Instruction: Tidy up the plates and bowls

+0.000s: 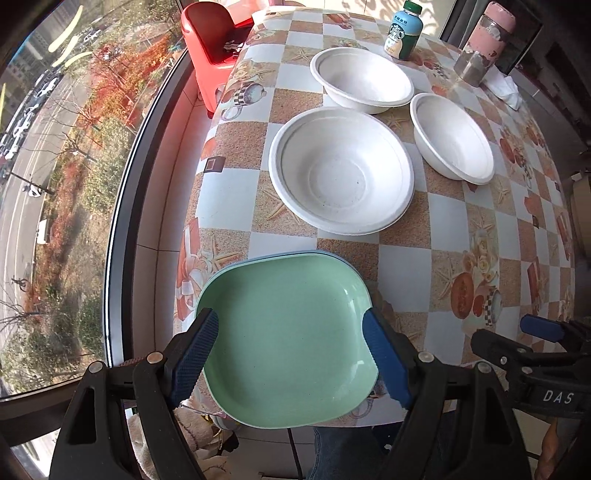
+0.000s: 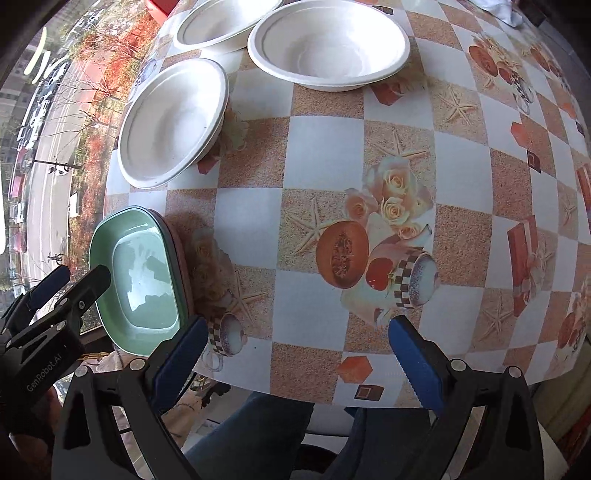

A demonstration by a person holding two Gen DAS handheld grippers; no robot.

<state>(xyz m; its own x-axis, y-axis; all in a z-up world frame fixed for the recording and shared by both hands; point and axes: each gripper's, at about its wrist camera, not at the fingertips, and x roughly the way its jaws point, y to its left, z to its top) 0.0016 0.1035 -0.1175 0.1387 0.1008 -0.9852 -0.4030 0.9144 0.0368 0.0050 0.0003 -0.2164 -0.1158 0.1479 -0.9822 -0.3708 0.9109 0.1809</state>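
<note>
A green square plate [image 1: 288, 339] tops a stack with a blue plate under it at the table's near left corner; it also shows in the right wrist view [image 2: 144, 280], where a pink plate edge shows below. My left gripper [image 1: 291, 363] is open, its fingers on either side of the stack, above it. Three white bowls stand farther back: a large near one [image 1: 341, 170], a far one [image 1: 362, 79] and a right one [image 1: 452, 136]. My right gripper [image 2: 297, 363] is open and empty over the table's near edge, to the right of the plates.
The table [image 2: 317, 166] has a checkered cloth with fruit and starfish prints. A bottle [image 1: 403, 31], a pink flask [image 1: 485, 40] and a white cloth [image 1: 504, 88] stand at the far side. A red seat [image 1: 214, 51] is beside the window at left.
</note>
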